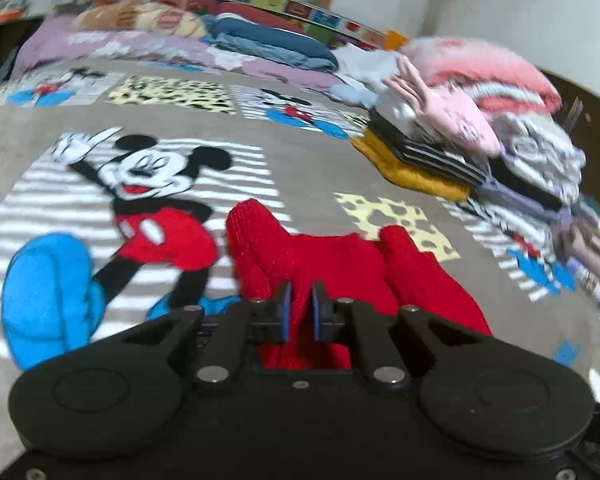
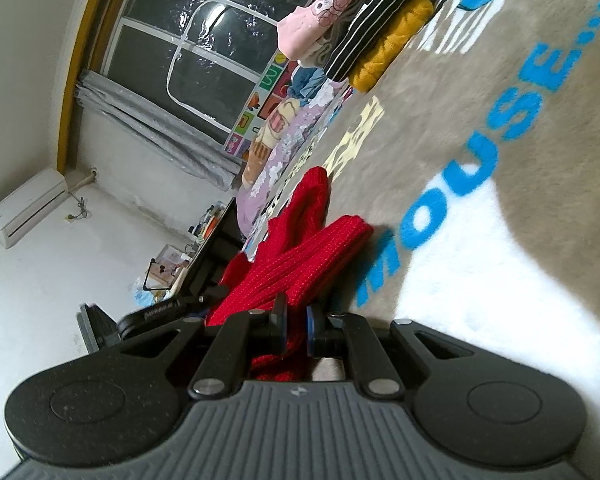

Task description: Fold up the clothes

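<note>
One red knit sweater (image 1: 340, 264) can be counted at bottom center, plus two grippers, left (image 1: 300, 312) and right (image 2: 296, 330). Three folded items are stacked mid right: pink top (image 1: 452, 116), striped piece (image 1: 432, 156), mustard knit (image 1: 412, 172). Three Mickey prints (image 1: 152, 184) are spotted on one blanket (image 1: 308, 160).

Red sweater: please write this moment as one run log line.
step: folding | left gripper: shut on red sweater | right gripper: shut on red sweater | surface: cartoon blanket | folded pile: apart

Home bedroom: cartoon blanket (image 1: 308, 168), pillows (image 1: 140, 20), curtained window (image 2: 204, 64).
</note>
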Action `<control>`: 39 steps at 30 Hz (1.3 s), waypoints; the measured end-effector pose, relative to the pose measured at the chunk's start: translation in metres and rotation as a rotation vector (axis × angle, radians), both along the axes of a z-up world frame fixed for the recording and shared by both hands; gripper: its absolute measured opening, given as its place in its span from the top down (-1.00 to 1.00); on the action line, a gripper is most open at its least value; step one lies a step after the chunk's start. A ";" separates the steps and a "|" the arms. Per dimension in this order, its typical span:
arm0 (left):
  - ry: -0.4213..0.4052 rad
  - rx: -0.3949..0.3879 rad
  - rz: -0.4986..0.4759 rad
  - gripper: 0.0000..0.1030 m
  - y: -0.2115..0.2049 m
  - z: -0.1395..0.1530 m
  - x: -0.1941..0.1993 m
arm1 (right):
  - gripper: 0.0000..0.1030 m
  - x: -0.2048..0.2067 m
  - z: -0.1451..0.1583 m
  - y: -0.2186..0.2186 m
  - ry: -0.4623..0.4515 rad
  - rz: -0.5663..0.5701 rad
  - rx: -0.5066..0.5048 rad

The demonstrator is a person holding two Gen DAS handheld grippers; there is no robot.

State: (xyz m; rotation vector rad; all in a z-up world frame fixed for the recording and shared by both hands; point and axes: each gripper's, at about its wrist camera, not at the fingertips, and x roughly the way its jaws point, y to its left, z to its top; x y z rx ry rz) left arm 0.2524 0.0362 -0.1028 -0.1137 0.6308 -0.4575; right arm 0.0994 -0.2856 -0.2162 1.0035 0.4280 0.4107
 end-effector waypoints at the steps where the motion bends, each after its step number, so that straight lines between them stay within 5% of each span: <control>1: 0.005 0.022 -0.010 0.85 -0.006 -0.002 0.002 | 0.80 0.000 0.000 0.000 0.000 0.000 -0.001; 4: 0.039 0.072 -0.031 0.84 -0.019 -0.014 0.012 | 0.80 0.000 0.000 0.001 -0.002 0.001 -0.004; 7: 0.056 0.076 -0.057 0.62 -0.022 -0.018 0.017 | 0.80 -0.001 0.000 0.001 -0.005 0.002 -0.006; 13: 0.070 -0.087 -0.115 0.48 0.007 -0.008 0.015 | 0.80 -0.002 0.000 0.001 -0.009 0.004 -0.004; 18: 0.016 -0.206 -0.051 0.48 0.042 0.008 0.013 | 0.79 -0.002 0.000 0.001 -0.009 0.006 -0.001; 20: 0.002 -0.173 -0.004 0.48 0.045 0.007 0.018 | 0.79 -0.002 0.000 0.001 -0.009 0.005 -0.001; 30: -0.076 0.209 -0.169 0.58 -0.027 -0.021 0.035 | 0.79 -0.003 0.000 0.002 -0.014 0.008 -0.002; 39: -0.082 0.145 -0.120 0.58 0.014 0.001 -0.011 | 0.78 -0.004 0.001 0.003 -0.017 0.011 -0.003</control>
